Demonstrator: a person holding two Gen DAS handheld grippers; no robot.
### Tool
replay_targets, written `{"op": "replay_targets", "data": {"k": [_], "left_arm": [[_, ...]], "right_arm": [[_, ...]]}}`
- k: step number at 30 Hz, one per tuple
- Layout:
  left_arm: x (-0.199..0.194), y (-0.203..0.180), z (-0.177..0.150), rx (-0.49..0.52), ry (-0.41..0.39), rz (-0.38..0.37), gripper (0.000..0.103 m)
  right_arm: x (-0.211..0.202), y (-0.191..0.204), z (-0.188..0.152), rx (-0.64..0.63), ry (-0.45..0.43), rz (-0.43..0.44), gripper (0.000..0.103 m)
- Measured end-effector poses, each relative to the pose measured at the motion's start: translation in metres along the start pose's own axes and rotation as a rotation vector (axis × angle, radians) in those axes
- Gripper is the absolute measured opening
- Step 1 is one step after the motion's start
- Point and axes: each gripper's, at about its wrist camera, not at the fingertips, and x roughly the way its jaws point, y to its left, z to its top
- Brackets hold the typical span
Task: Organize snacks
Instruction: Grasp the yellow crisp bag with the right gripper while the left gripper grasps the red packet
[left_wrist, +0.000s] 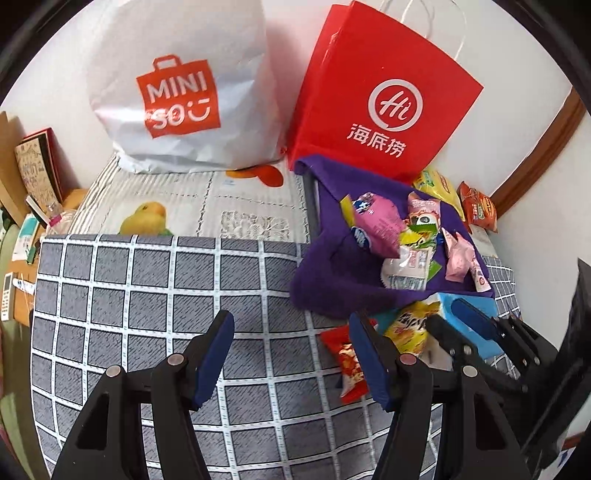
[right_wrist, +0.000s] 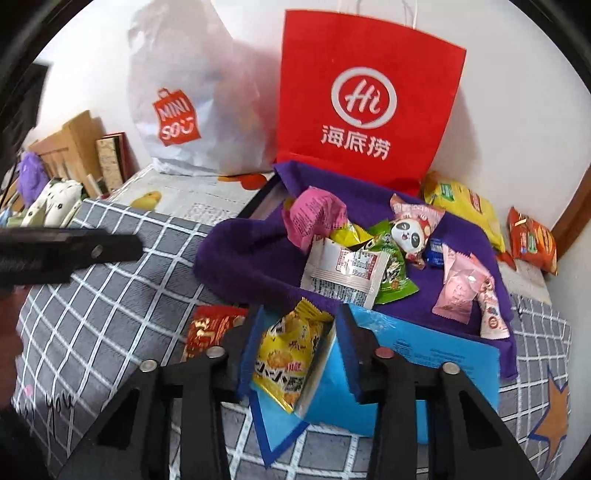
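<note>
Snacks (right_wrist: 354, 266) lie heaped on a purple cloth (right_wrist: 243, 254), overlapping so that several wrappers are half hidden and their print is hard to read. A yellow packet (right_wrist: 288, 362) sits between the right gripper (right_wrist: 295, 332) jaws, at the open end of a blue box (right_wrist: 424, 369); the jaws stand spread on either side of it, and whether they touch it cannot be told. A red packet (right_wrist: 210, 328) lies just left of them, partly covered by the left jaw. The left gripper (left_wrist: 291, 343) hovers over the checked blanket (left_wrist: 147, 295) with its jaws spread wide and nothing between them; the right gripper (left_wrist: 465, 328) shows at its right, over the box. Two more packets (right_wrist: 532, 240) rest near the wall, past the cloth. Behind stand a red bag (right_wrist: 369, 103) and a white bag (right_wrist: 195, 110), both cut off at the top. Everything rests on a bed against a white wall (right_wrist: 517, 110).
</note>
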Motion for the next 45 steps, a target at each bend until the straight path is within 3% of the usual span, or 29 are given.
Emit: {"op": "replay_targets", "data": {"k": [6, 9, 10, 11, 21, 29, 33, 37, 39, 41, 45], "left_arm": [[0.007, 0.009, -0.006, -0.022, 0.017, -0.033, 0.062], [0.005, 0.011, -0.009, -0.022, 0.015, -0.034, 0.062], [0.004, 0.011, -0.010, -0.019, 0.014, -0.035, 0.062], [0.002, 0.011, -0.011, -0.016, 0.013, -0.033, 0.062], [-0.007, 0.003, -0.022, -0.014, 0.019, -0.023, 0.062], [0.011, -0.031, -0.041, 0.033, 0.047, -0.044, 0.062], [0.033, -0.050, -0.045, 0.046, 0.073, -0.029, 0.062], [0.060, -0.061, -0.049, 0.058, 0.086, 0.038, 0.062], [0.069, -0.062, -0.052, 0.052, 0.102, 0.063, 0.055], [0.070, -0.064, -0.056, 0.062, 0.076, 0.087, 0.041], [0.060, -0.071, -0.063, 0.091, 0.064, 0.073, 0.039]], "right_arm": [[0.021, 0.004, 0.003, 0.018, 0.043, -0.026, 0.032], [0.029, 0.007, 0.002, 0.013, 0.057, -0.050, 0.018], [0.028, 0.007, 0.002, 0.014, 0.055, -0.049, 0.017], [0.027, 0.006, 0.002, 0.020, 0.057, -0.038, 0.009], [-0.046, 0.001, -0.006, 0.046, -0.053, 0.056, 0.008], [-0.104, -0.029, -0.058, -0.035, -0.081, -0.021, 0.009], [-0.108, -0.054, -0.091, -0.040, -0.062, -0.061, 0.009], [-0.102, -0.081, -0.114, 0.020, -0.032, -0.056, 0.009], [-0.098, -0.092, -0.122, 0.046, -0.030, -0.046, 0.009], [-0.095, -0.098, -0.126, 0.055, -0.033, -0.025, 0.009], [-0.080, -0.107, -0.127, 0.070, -0.017, 0.012, 0.010]]}}
